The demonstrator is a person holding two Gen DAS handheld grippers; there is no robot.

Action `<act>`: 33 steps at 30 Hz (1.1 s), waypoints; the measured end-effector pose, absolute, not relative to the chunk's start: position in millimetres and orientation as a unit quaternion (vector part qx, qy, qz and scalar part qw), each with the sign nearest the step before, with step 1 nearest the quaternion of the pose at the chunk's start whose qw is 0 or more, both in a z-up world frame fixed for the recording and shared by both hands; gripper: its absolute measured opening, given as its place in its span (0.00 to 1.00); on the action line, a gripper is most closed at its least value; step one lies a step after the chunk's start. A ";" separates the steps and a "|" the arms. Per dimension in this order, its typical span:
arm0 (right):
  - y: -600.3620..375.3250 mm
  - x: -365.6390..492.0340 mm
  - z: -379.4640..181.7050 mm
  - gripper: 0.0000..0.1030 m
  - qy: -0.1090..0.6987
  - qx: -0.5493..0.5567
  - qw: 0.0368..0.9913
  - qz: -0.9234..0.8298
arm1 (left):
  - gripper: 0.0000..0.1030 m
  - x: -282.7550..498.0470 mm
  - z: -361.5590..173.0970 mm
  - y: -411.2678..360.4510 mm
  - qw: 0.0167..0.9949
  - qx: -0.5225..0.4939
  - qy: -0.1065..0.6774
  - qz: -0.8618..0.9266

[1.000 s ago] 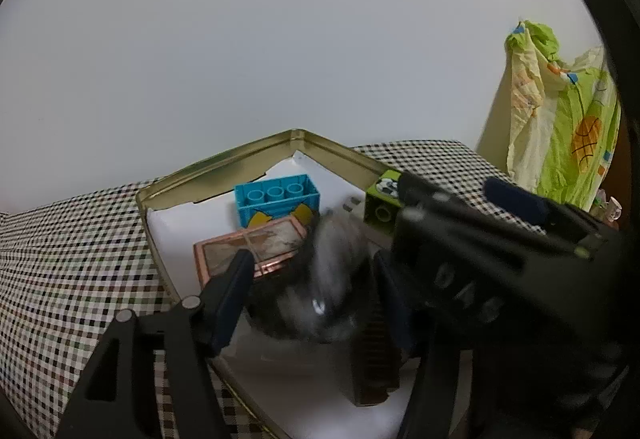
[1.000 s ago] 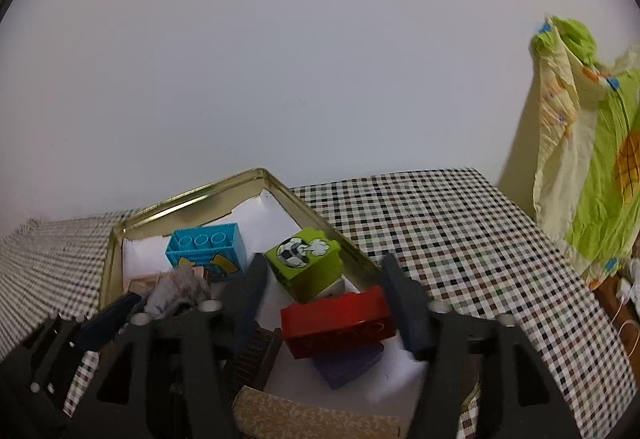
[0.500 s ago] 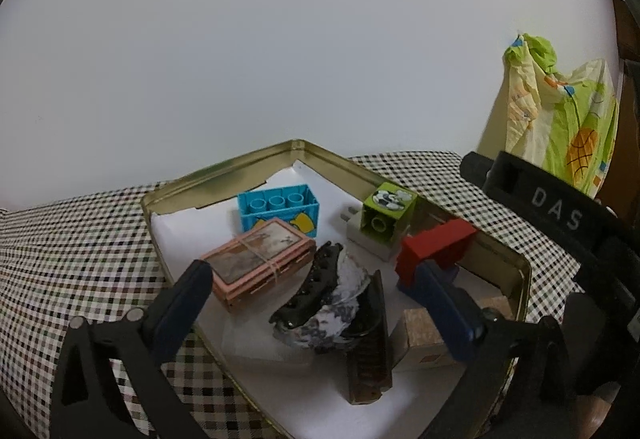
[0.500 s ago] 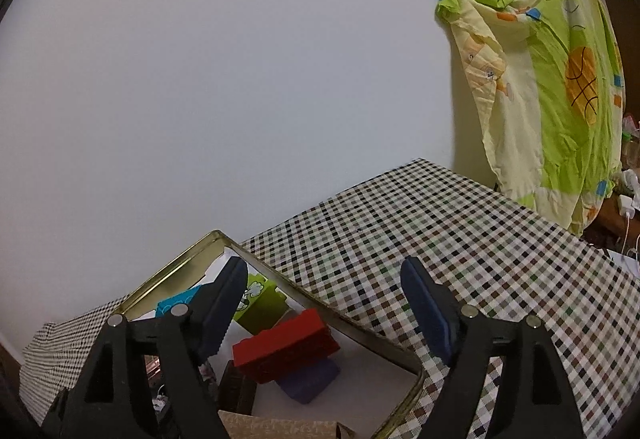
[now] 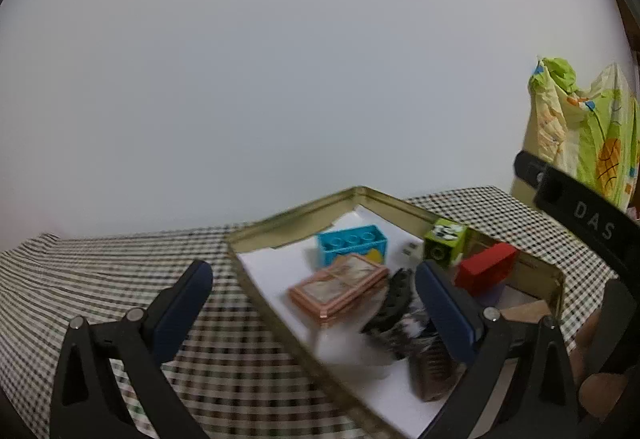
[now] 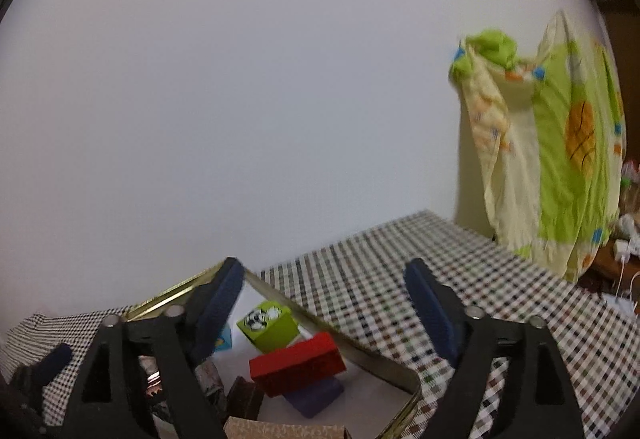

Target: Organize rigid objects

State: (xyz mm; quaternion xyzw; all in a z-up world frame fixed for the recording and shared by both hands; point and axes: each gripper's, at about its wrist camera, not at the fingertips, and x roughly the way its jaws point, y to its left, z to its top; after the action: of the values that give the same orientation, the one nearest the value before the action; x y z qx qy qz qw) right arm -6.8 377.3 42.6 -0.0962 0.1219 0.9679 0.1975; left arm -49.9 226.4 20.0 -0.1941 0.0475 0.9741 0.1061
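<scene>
Tin tray (image 5: 304,213) of blocks lies below and ahead of your 2 hand-held grippers, left (image 5: 312,293) released, right (image 6: 322,297) just widened and empty, equally near.

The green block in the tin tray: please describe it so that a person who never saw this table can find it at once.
On the checked tablecloth lies a shallow gold tin tray lined with white paper. The green block stands near its far right wall, just behind the red brick. It alone is lime green, with a black-and-white cartoon picture on top.
</scene>
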 end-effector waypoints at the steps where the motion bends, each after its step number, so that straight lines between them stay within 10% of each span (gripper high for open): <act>1: 373.4 -5.0 43.9 0.90 0.115 -0.087 0.200 0.969 | 1.00 -47.8 20.5 222.5 0.102 -0.189 0.049 0.975; 33: 312.6 54.8 38.2 0.91 0.062 -0.060 0.241 0.967 | 1.00 -6.8 25.8 165.0 0.100 -0.144 0.037 0.984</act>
State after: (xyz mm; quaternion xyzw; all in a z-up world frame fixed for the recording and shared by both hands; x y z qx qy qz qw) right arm 54.8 312.6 38.2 -0.0598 0.0616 0.9667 0.2410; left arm -6.8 165.0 25.8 -0.1439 0.0373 0.9838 0.1001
